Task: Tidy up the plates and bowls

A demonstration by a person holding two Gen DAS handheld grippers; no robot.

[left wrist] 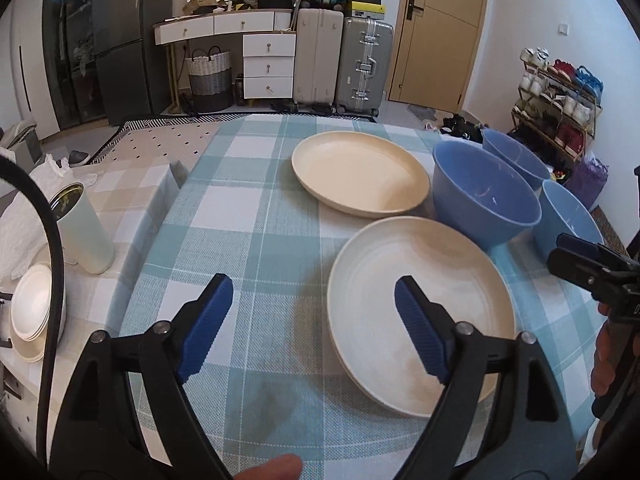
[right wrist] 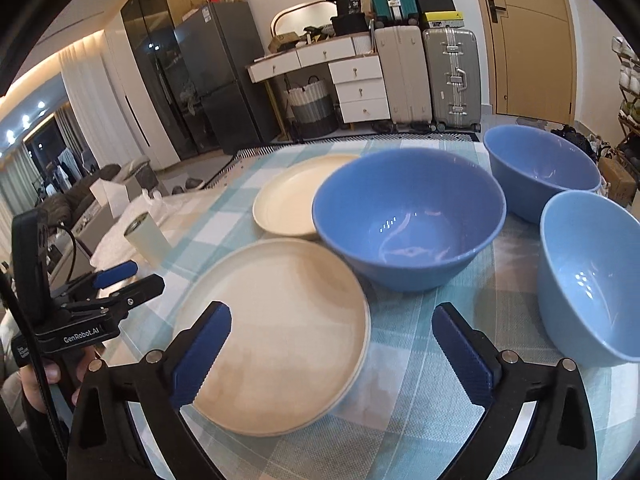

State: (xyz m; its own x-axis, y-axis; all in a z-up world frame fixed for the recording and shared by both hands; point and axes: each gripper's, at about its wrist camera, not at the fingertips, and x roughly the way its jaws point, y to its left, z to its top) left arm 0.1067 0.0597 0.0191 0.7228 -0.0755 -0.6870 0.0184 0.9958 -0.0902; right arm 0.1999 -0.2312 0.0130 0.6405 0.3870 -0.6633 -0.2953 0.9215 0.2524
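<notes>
Two cream plates (right wrist: 272, 332) (right wrist: 298, 196) toward table's (left wrist: 248, 216) near and middle, three blue bowls (right wrist: 408, 216) along right edge. We judge them rigid, slick, breakable; pinch rims. Left gripper (left wrist: 314, 326), right gripper (right wrist: 332, 354) spread wide, empty.

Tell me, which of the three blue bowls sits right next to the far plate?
The biggest-looking bowl, the leftmost of the three; it overlaps the far plate edge. The other two bowls stand off right.
</notes>
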